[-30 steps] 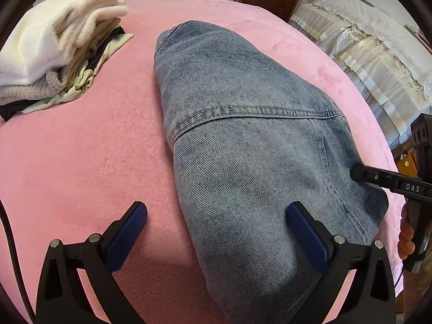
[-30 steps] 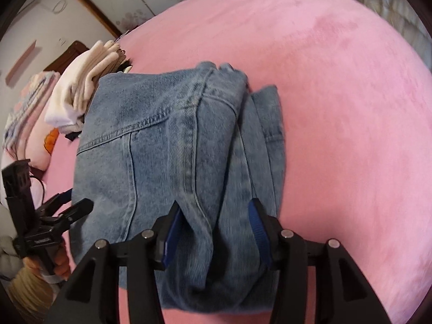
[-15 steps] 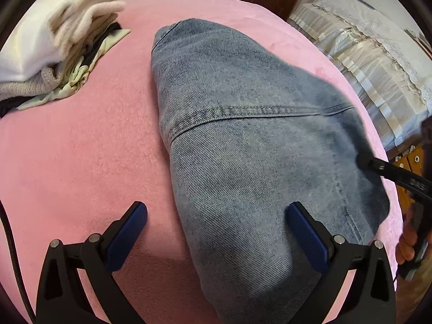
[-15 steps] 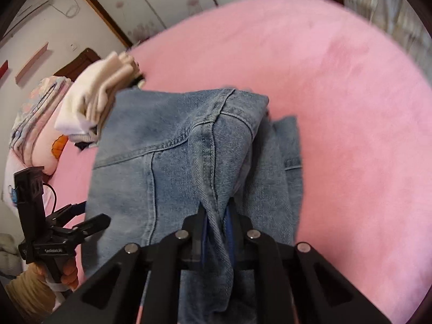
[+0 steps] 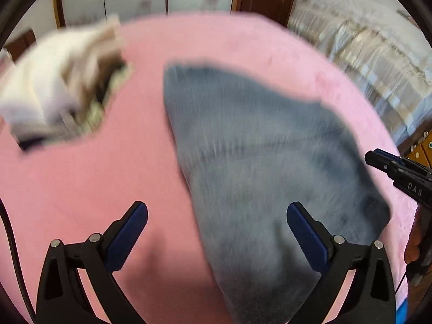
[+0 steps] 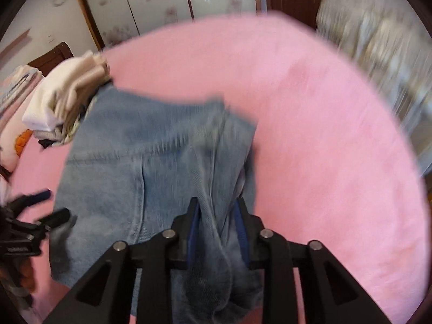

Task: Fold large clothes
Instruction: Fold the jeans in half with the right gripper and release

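Folded blue jeans point(image 5: 256, 162) lie on the pink bed cover point(image 5: 94, 183). My left gripper point(image 5: 216, 226) is open above the near edge of the jeans, holding nothing. My right gripper point(image 6: 217, 224) is shut on a bunched fold of the jeans point(image 6: 162, 167) at their near end. The right gripper also shows at the right edge of the left wrist view point(image 5: 399, 172). The left gripper shows at the left edge of the right wrist view point(image 6: 35, 216). Both views are blurred by motion.
A stack of folded pale clothes point(image 5: 54, 91) sits at the far left of the bed; it also shows in the right wrist view point(image 6: 62, 100). A second bed with a striped cover point(image 5: 372, 62) stands to the right. Wardrobe doors point(image 6: 162, 0) are behind.
My right gripper closed on the fold of the jeans and has lifted it. Both cameras have pulled back and up. The left gripper stayed open.
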`<act>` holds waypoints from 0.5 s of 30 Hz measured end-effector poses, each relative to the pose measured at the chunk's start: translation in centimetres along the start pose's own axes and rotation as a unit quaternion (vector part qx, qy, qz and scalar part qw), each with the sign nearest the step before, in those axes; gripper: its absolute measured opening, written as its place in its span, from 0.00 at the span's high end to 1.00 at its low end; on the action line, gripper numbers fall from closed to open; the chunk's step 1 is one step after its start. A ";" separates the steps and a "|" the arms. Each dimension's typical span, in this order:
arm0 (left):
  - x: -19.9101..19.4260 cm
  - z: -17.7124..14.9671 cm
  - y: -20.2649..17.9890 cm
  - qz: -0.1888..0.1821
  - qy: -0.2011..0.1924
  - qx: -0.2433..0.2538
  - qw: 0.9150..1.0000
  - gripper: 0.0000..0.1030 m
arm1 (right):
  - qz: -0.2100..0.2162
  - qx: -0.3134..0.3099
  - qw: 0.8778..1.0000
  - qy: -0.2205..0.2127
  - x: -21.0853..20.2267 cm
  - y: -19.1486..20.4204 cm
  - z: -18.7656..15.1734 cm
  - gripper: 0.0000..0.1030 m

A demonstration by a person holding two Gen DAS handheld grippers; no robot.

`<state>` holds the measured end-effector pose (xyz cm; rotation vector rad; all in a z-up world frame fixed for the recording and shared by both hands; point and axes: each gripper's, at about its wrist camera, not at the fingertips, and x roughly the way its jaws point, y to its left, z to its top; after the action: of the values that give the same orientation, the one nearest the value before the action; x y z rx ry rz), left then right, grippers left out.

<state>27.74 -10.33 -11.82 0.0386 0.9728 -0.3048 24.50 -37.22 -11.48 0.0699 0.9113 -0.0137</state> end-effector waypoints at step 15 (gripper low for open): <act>11.4 6.8 2.9 -0.019 0.050 -0.110 0.992 0.15 | 0.027 0.046 0.997 0.062 10.9 0.3 4.7 1.00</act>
<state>40.00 -11.44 -17.57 -0.1677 1.1029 -0.2316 34.83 -37.00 -17.19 0.1826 1.0333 -0.0003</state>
